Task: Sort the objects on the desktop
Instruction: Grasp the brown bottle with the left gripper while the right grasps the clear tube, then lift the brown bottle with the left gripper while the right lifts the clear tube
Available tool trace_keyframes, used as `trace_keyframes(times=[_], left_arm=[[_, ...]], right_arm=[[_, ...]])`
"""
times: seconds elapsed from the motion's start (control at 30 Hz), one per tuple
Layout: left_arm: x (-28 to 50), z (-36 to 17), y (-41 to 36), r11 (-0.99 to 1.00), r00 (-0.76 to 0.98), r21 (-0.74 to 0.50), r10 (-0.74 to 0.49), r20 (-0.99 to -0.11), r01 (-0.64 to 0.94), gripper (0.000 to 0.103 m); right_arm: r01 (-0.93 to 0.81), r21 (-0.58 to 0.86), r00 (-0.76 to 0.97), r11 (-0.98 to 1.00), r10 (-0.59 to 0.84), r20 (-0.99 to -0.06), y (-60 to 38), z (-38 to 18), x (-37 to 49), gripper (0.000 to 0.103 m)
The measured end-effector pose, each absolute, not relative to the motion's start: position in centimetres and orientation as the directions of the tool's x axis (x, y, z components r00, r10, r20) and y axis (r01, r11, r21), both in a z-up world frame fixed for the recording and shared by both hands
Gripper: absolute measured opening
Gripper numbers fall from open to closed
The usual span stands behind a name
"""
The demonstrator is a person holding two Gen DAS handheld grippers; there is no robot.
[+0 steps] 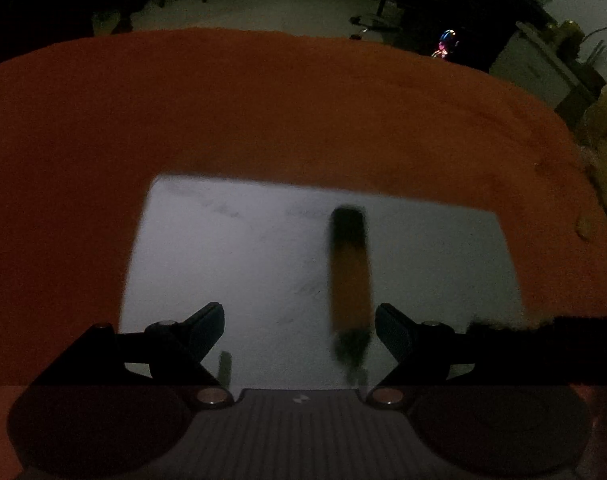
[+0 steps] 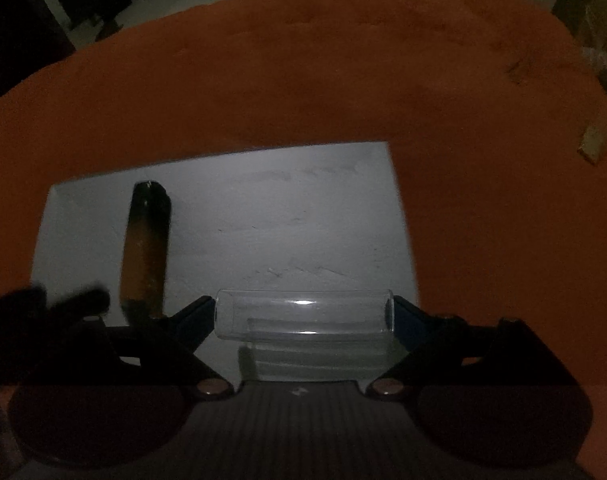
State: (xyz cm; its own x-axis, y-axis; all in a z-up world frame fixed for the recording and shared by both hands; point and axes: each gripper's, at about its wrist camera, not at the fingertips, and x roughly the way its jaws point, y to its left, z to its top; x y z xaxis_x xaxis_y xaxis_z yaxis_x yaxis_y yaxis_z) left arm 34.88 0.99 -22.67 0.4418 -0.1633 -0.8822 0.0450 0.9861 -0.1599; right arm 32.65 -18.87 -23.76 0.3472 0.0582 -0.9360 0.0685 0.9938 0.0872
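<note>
The right gripper (image 2: 304, 316) pinches a clear tube (image 2: 303, 318) endwise, which may slip and roll across the white sheet (image 2: 283, 216), while the left gripper (image 1: 299, 322) gapes wide, holding nothing, beside the orange marker (image 1: 350, 272).

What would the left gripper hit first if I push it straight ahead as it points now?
Probably nothing at once: the open left gripper points over bare grey mat. The orange-and-black marker lies just right of centre; depth is unclear.
</note>
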Motion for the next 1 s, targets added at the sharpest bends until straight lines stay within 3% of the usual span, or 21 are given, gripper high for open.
trace_keyframes(times=[0.37,0.43,0.5,0.63,1.0], left_arm=[[37.7,-25.1,-4.1,0.991,0.394,-0.068,-0.108,-0.913,0.114,0.081],[38.0,-25.7,-4.7,0.991,0.383,-0.044,-0.090,-0.919,0.127,0.070],[38.3,-26.0,-5.0,0.992,0.379,-0.025,-0.071,-0.923,0.127,0.023],[39.0,-25.5,-3.5,0.995,0.401,-0.091,-0.102,-0.910,0.046,0.021],[36.0,-21.7,-2.1,0.971,0.428,-0.146,-0.215,-0.878,0.189,0.021]], right_arm=[[0.056,0.102,0.336,0.993,0.078,-0.939,-21.5,-24.6,31.1,0.093],[0.038,0.082,0.342,0.996,0.064,-0.938,-21.4,-24.5,31.0,0.093],[0.030,0.078,0.345,0.997,0.063,-0.936,-21.3,-24.5,30.9,0.093],[0.032,0.071,0.354,0.997,0.055,-0.934,-21.3,-24.4,30.8,0.093],[0.036,0.119,0.377,0.992,0.097,-0.921,-21.9,-24.2,30.9,0.093]])
